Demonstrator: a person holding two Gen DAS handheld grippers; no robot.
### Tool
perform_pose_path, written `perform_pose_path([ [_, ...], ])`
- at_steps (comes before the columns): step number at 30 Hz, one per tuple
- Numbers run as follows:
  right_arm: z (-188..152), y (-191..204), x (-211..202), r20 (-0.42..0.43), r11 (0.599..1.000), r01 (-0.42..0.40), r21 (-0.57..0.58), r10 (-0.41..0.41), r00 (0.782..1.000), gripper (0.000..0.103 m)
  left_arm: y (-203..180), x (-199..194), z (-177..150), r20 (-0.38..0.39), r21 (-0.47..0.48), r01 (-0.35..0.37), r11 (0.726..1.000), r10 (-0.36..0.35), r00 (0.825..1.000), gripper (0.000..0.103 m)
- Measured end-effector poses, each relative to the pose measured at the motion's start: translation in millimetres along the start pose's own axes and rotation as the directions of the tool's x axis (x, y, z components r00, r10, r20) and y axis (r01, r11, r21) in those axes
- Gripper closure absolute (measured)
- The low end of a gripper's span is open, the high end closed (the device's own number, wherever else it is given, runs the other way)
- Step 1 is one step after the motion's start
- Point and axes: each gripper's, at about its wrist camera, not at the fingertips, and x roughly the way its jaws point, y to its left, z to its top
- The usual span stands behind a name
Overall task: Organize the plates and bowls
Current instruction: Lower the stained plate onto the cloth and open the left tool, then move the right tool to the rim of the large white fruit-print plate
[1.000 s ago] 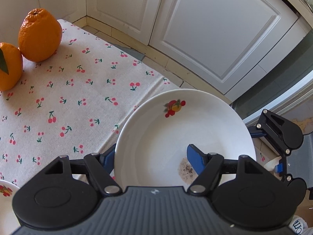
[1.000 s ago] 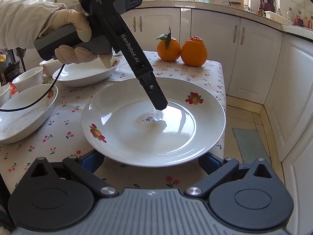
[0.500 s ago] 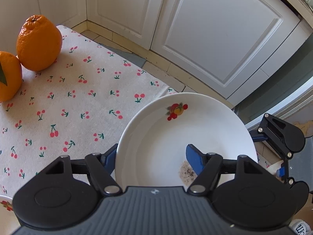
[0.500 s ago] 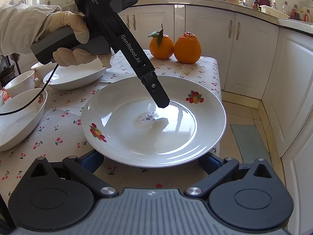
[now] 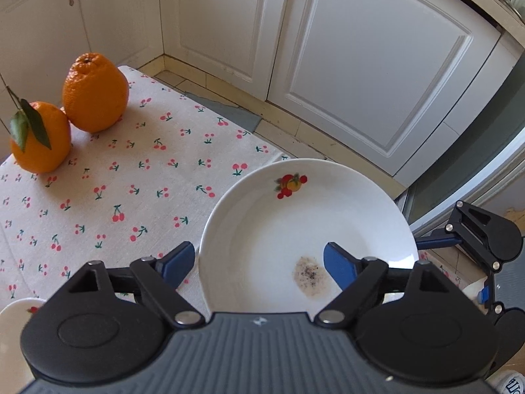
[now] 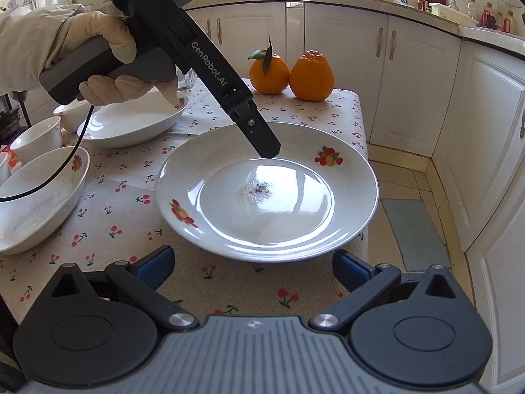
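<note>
Since a moment ago our left gripper (image 5: 259, 262) has let go of the round white fruit-print plate (image 6: 267, 193), jaws opening astride its rim. It rests at the cherry-print tablecloth (image 6: 124, 203) corner, directly ahead of our spread, empty right gripper (image 6: 252, 267).

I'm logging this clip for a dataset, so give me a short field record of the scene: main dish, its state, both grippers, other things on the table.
plate: white plate, fruit motifs on rim, at the table's corner
residue: speckled smear at its centre
left gripper: jaws opening, straddling the plate's rim, pads clear of it
right gripper: open, short of the plate's near edge, empty
oranges: two, at the far edge
bowls: several, left of the plate
cloth: cherry print
</note>
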Motion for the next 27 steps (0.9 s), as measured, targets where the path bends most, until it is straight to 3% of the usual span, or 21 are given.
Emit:
perform_pose_path([
  [8,-14.5,36.0,-35.9,0.026,1.000,0.012,-0.009,-0.012,1.000,0.000,-32.4,-72.0,-40.5,0.120,0.018,-0.086,0.996,0.083,0.989,0.015],
  [13,-21.8,66.6,-46.5,0.046,0.998,0.042,-0.038,-0.040,0.998,0.000,-58.5,-112.0,-82.8,0.224,0.048,-0.185,0.981,0.170,0.960,0.012],
  [18,-26.8,99.2,-54.4,0.065,0.995,0.052,-0.089,-0.046,0.997,0.000,-79.7,-135.8,-130.6,0.276,0.030,-0.250,0.968,0.232,0.933,0.011],
  [27,-31.5,122.0,-60.5,0.070,0.994,0.027,-0.105,-0.020,0.997,0.000,-93.4,-159.2,-218.3,0.312,-0.138,-0.322,0.937,0.350,0.883,0.011],
])
